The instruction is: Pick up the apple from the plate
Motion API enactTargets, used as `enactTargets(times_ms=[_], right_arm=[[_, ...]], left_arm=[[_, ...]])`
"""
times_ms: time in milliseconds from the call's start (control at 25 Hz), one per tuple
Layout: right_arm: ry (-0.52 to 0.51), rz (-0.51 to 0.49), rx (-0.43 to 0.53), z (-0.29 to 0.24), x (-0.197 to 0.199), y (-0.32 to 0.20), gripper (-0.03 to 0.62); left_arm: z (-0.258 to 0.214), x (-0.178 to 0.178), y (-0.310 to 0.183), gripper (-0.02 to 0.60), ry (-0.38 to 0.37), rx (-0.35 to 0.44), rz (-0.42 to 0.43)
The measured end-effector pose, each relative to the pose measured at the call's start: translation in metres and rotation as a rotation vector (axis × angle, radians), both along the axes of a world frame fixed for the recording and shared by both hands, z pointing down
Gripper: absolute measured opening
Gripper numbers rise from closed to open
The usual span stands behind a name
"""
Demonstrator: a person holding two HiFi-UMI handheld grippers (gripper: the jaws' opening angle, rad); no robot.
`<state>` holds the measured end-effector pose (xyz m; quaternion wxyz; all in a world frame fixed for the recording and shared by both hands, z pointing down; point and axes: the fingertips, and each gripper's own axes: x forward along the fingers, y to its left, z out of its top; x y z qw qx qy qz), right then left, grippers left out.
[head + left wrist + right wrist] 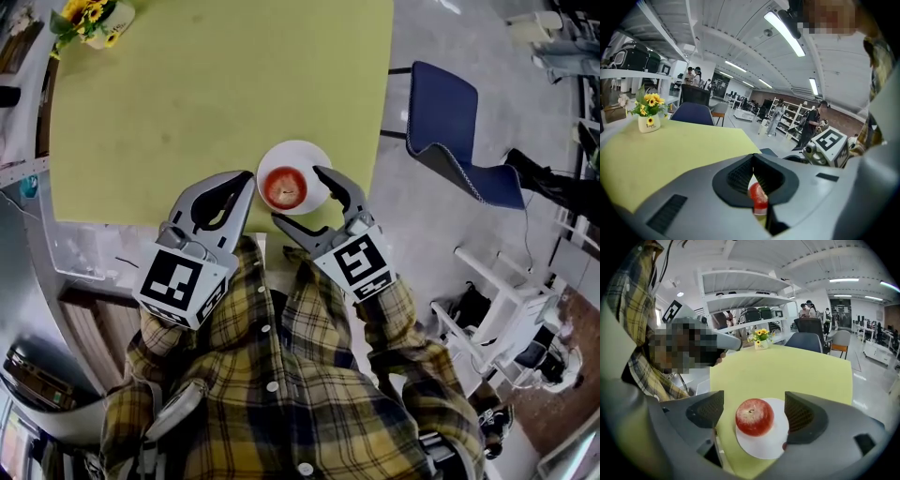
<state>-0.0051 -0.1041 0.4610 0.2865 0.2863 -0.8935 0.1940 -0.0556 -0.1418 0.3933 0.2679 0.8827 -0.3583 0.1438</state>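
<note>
The apple (754,416) was red, the plate (765,447) white, the table (216,94) yellow-green, the shirt (281,394) yellow-and-dark plaid.

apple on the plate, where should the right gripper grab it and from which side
Grip the apple across its widest middle, on its two rounded flanks. It sits stem up on the plate, near the close edge of the table, so come from that edge, angled down. The right gripper has its jaws open, one on either side of it.
</note>
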Motion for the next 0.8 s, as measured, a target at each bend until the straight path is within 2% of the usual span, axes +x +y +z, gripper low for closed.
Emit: enactTargets(times_ms=[360, 560, 800], right_arm=[[0.073, -0.041, -0.012, 0.047, -0.004, 0.01, 0.388], [0.147, -0.081, -0.011, 0.067, -0.001, 0.015, 0.388], [0.156, -0.096, -0.008, 0.079, -0.001, 0.012, 0.388]], left_arm=[[0.016, -0.009, 0.011, 0.008, -0.025, -0.042, -0.02], [0.026, -0.008, 0.018, 0.008, -0.026, -0.068, -0.027], [0.035, -0.005, 0.02, 0.008, -0.026, -0.085, -0.029]])
